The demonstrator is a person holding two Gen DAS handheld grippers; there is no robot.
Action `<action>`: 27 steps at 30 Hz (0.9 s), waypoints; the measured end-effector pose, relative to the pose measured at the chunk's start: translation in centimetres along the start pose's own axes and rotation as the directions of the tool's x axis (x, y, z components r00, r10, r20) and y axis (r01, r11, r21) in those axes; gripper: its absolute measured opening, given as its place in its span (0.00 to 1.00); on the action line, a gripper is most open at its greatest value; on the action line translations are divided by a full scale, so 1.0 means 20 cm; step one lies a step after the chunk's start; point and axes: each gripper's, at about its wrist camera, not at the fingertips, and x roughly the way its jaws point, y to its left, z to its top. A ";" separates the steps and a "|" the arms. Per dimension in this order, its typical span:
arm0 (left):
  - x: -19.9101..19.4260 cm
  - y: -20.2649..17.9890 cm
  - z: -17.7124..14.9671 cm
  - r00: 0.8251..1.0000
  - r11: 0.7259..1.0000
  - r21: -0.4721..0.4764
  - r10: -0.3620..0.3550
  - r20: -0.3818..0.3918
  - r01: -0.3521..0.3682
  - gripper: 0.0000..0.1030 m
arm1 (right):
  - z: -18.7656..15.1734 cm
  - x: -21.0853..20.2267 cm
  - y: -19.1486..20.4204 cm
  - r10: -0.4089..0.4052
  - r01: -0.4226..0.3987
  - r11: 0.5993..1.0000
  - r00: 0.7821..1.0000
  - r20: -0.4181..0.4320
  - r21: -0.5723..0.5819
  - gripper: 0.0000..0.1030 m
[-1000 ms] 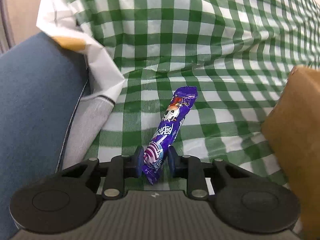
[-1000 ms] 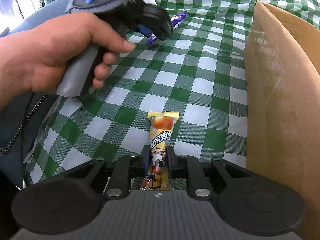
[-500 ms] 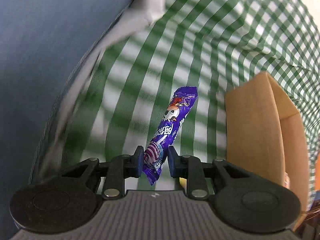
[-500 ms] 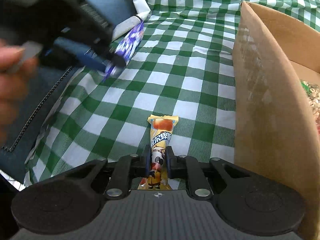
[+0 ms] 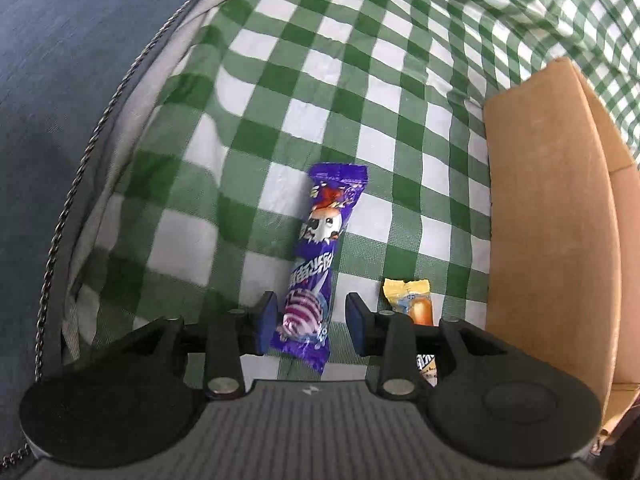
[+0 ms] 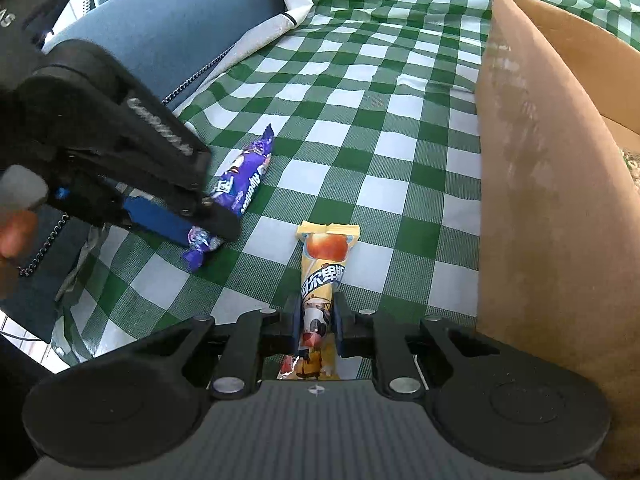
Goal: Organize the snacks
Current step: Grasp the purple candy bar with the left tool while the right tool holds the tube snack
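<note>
A purple lollipop packet [image 5: 316,248] lies on the green checked cloth [image 5: 280,120] between the fingers of my left gripper [image 5: 310,322], which is open with a gap on each side of it. The packet also shows in the right wrist view [image 6: 240,188], with the left gripper [image 6: 200,224] above its lower end. My right gripper [image 6: 316,326] is shut on a yellow lollipop packet [image 6: 322,276], whose far end rests on the cloth. The yellow packet also shows in the left wrist view [image 5: 412,300].
A cardboard box [image 6: 552,184] stands close on the right; it also shows in the left wrist view [image 5: 548,220]. A blue chair seat [image 6: 172,28] and a small metal chain [image 5: 92,136] lie along the cloth's left edge.
My left gripper has carried the purple packet right and down beside the yellow one, laid it on the cloth and opened. The right gripper has stayed shut on the yellow packet.
</note>
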 end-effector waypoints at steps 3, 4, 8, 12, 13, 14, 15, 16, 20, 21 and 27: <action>0.02 -0.06 0.02 0.999 0.998 0.057 0.034 0.015 -0.035 0.43 | 0.00 0.00 0.00 0.000 0.000 1.000 1.000 0.001 -0.005 0.17; 0.03 -0.08 0.02 0.999 0.997 0.071 0.038 0.014 -0.039 0.43 | 0.00 0.00 0.00 -0.001 0.001 1.000 1.000 0.002 -0.008 0.17; 0.06 -0.12 0.04 0.998 0.992 0.111 0.058 0.022 -0.060 0.43 | 0.00 0.01 0.00 -0.003 0.003 1.000 1.000 0.006 -0.018 0.17; 0.06 -0.12 0.04 0.998 0.991 0.117 0.059 0.025 -0.062 0.43 | 0.01 0.01 0.00 -0.007 0.007 1.000 1.000 0.008 -0.021 0.17; 0.06 -0.12 0.04 0.998 0.991 0.121 0.061 0.026 -0.063 0.43 | 0.01 0.02 0.00 -0.009 0.009 1.000 1.000 0.010 -0.022 0.17; 0.06 -0.12 0.04 0.998 0.990 0.123 0.061 0.027 -0.064 0.43 | 0.01 0.02 0.01 -0.011 0.011 1.000 1.000 0.011 -0.022 0.17; 0.06 -0.12 0.03 0.998 0.990 0.125 0.061 0.027 -0.064 0.43 | 0.01 0.02 0.01 -0.013 0.013 1.000 1.000 0.012 -0.024 0.16; 0.06 -0.12 0.04 0.998 0.990 0.126 0.061 0.027 -0.064 0.43 | 0.01 0.02 0.01 -0.015 0.015 1.000 1.000 0.014 -0.025 0.16; 0.06 -0.12 0.04 0.998 0.989 0.131 0.061 0.027 -0.064 0.42 | 0.01 0.02 0.01 -0.018 0.018 0.999 1.000 0.018 -0.028 0.16; 0.06 -0.12 0.04 0.997 0.989 0.133 0.065 0.029 -0.068 0.38 | 0.01 0.02 0.01 -0.017 0.018 0.999 1.000 0.019 -0.027 0.16; 0.02 -0.10 0.05 0.995 0.989 0.126 0.077 0.064 -0.084 0.21 | 0.01 0.00 0.01 -0.020 0.021 1.000 0.999 0.035 -0.019 0.14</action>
